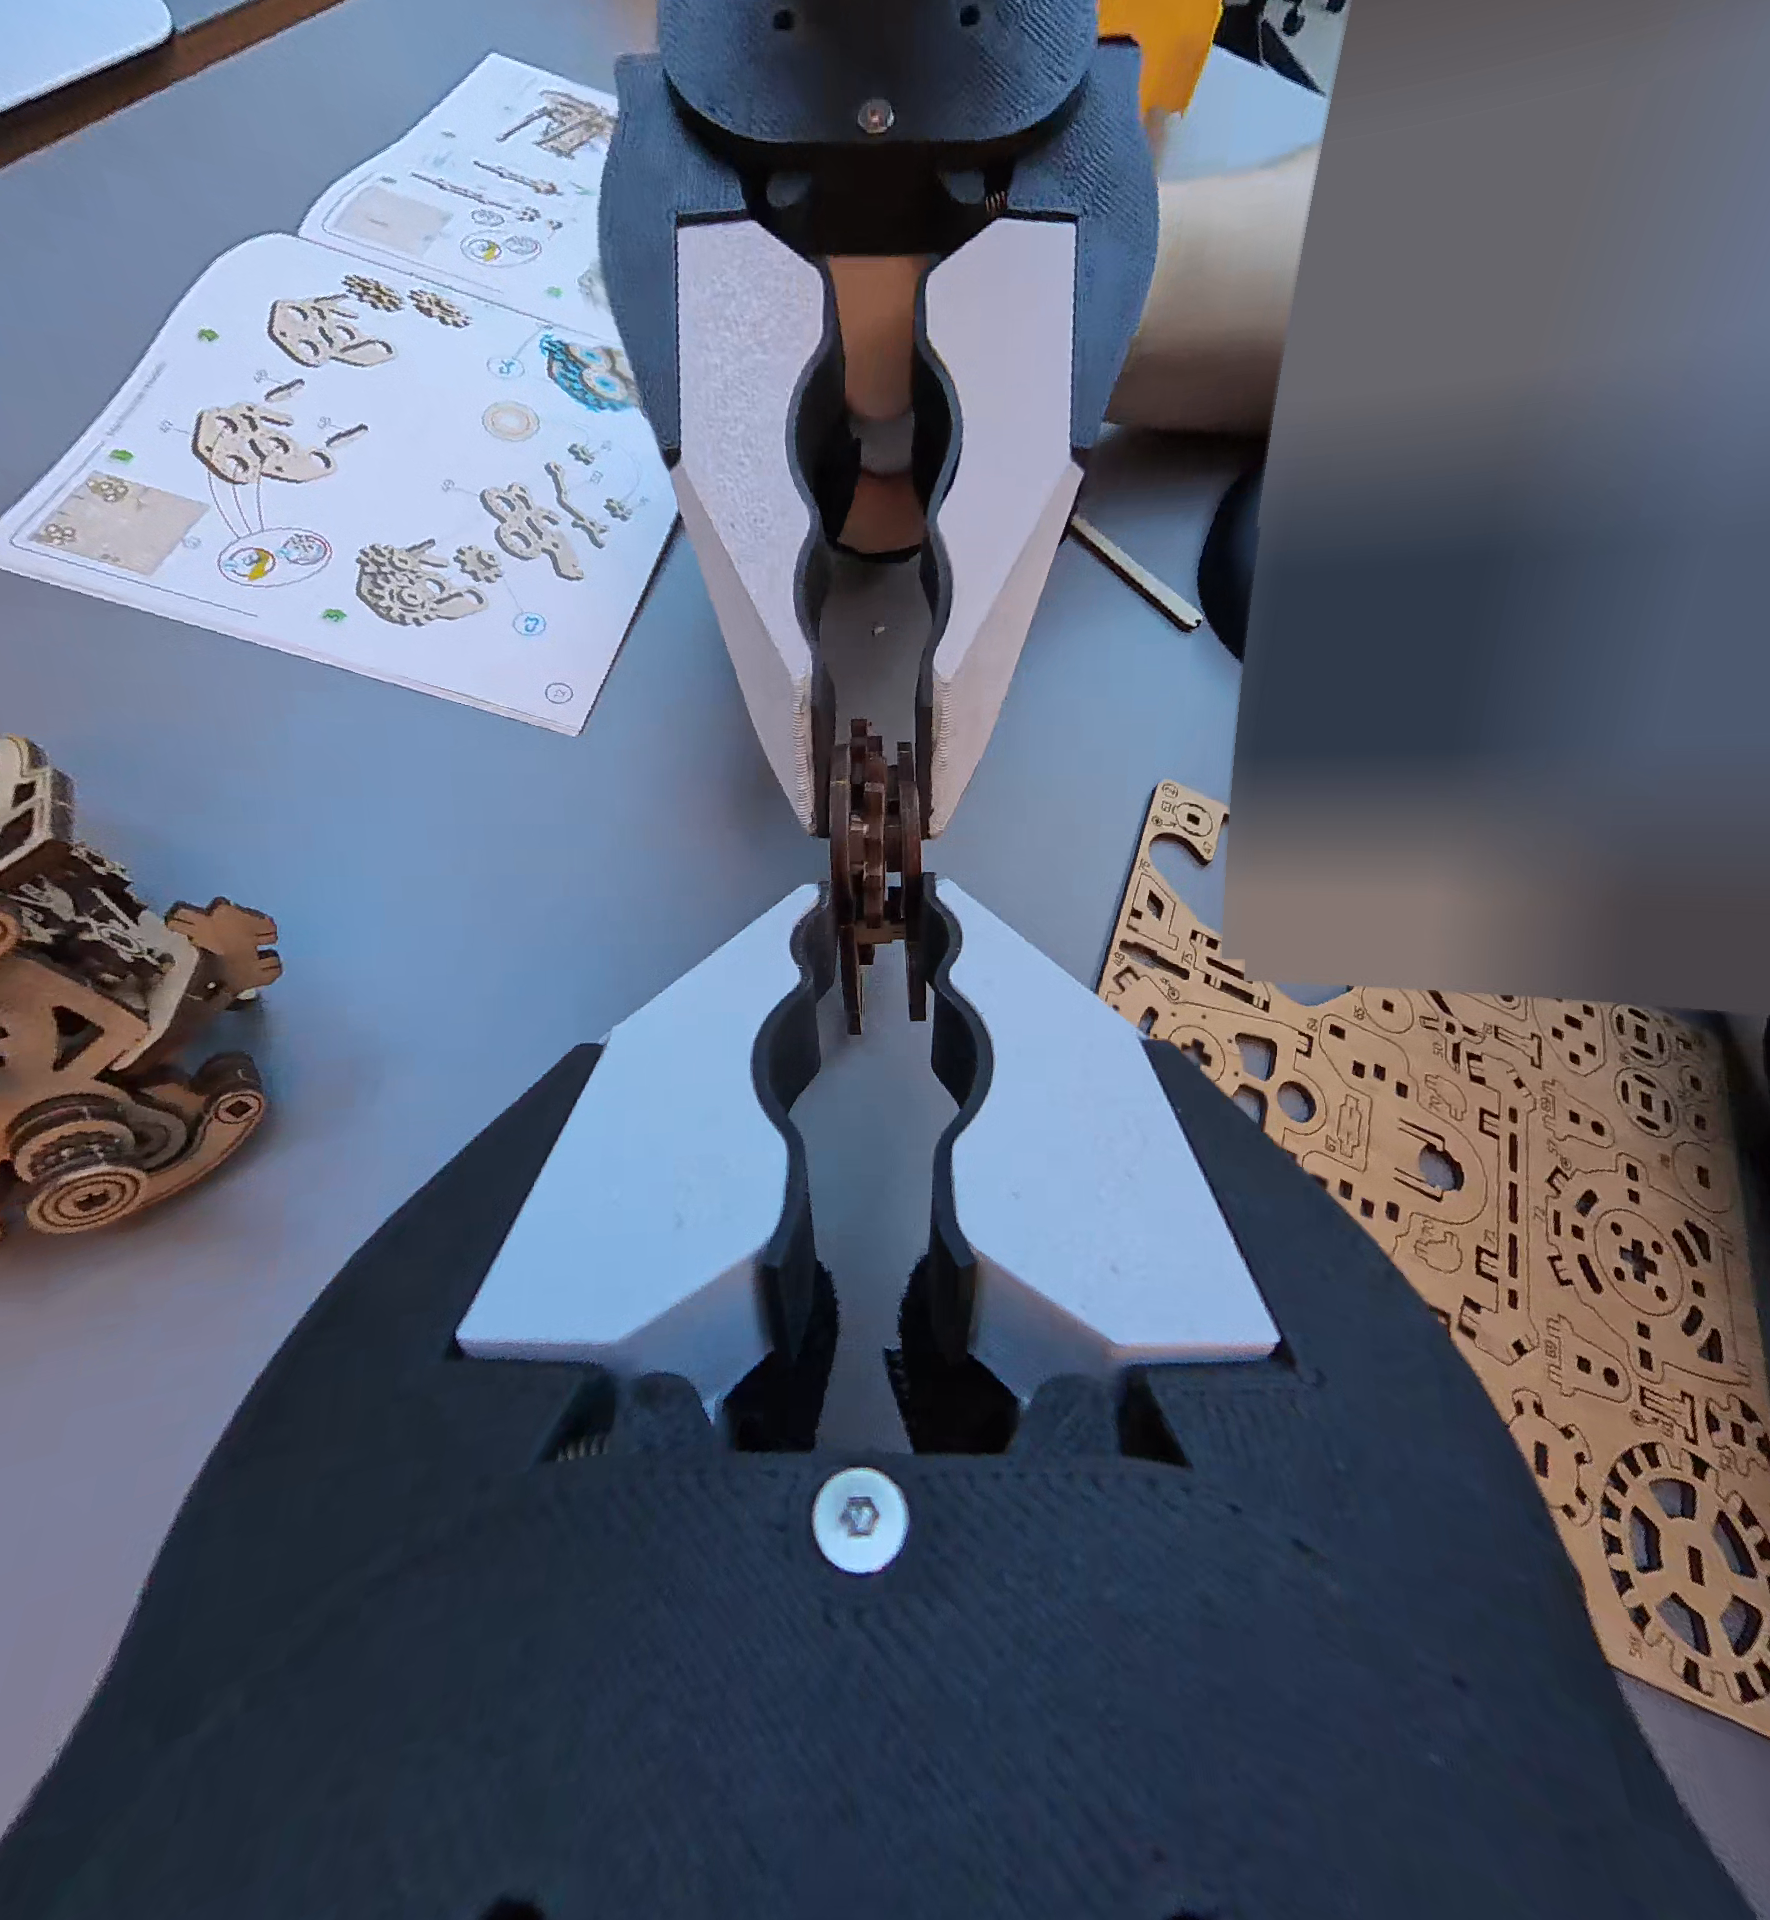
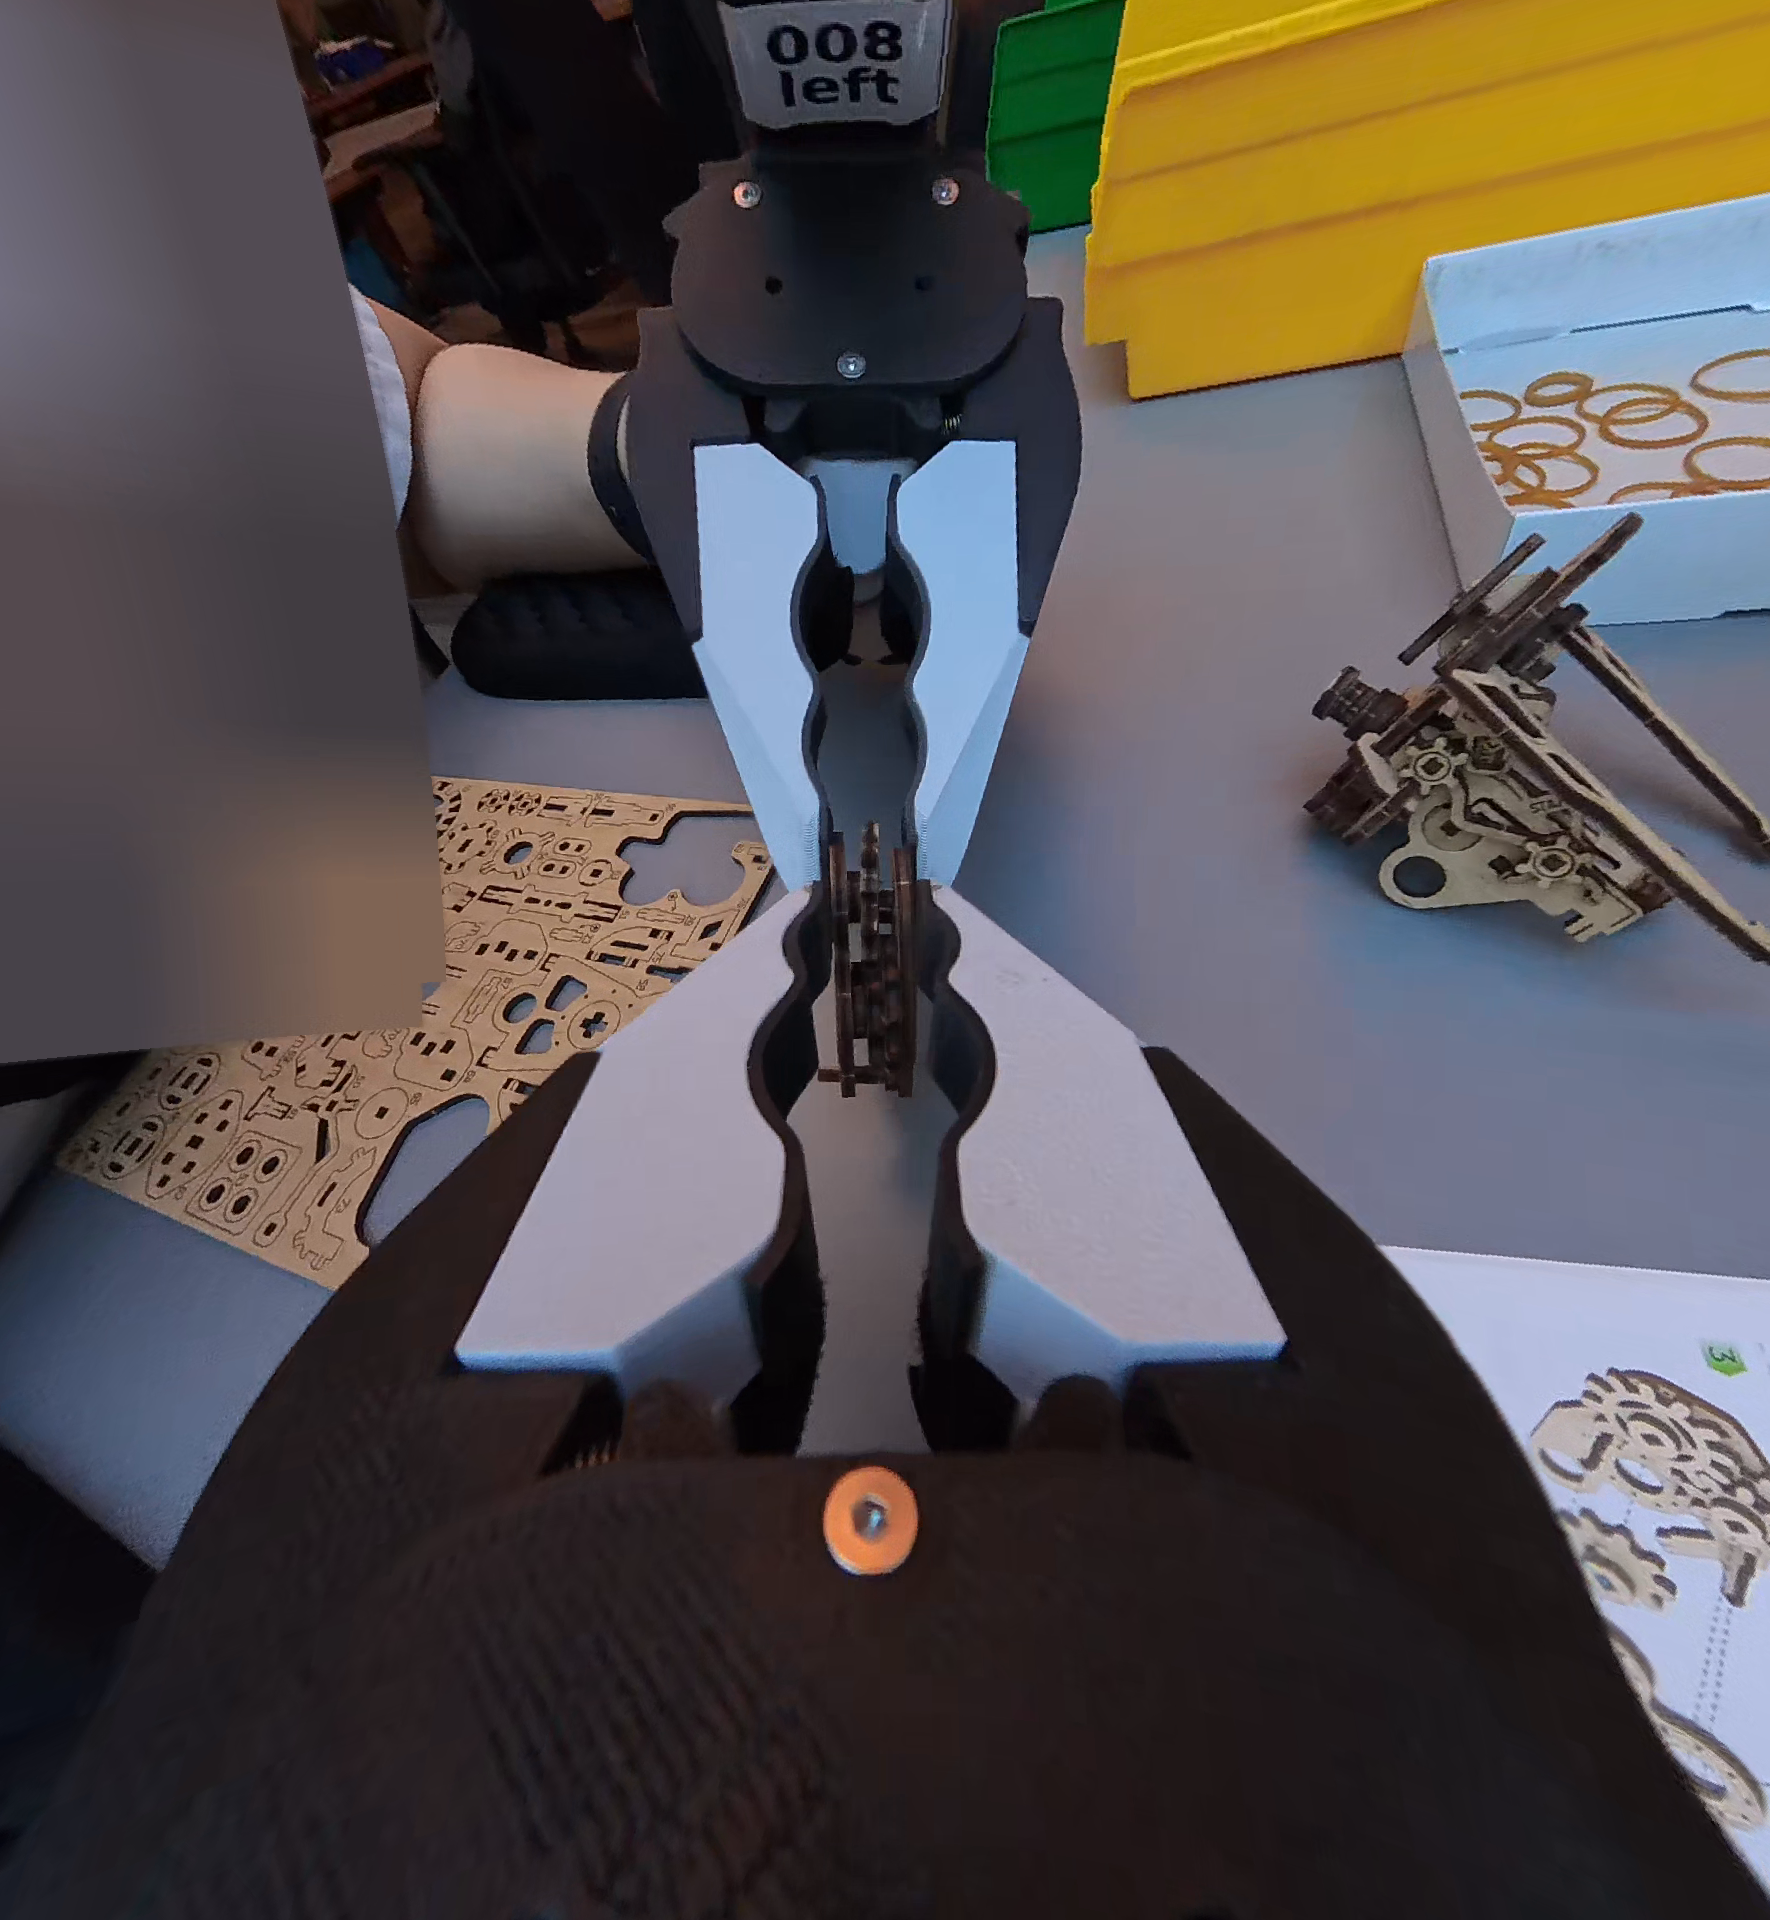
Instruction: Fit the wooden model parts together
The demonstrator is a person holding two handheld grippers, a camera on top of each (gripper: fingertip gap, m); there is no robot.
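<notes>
Left tongs (image 1: 873,914) and right tongs (image 2: 873,914) both clench the small dark-brown wooden gear assembly (image 1: 873,831): light, stiff, fragile teeth; judged best held by flat faces.

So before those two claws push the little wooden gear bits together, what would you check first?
1. Left gripper shut on the gear assembly: ok.
2. Right gripper shut on the same piece: ok.
3. Grippers face each other tip to tip, in line: ok.
4. Gear teeth fully meshed: cannot tell.
5. Cut-out sheet and finished model lie off to the sides: ok.
</notes>
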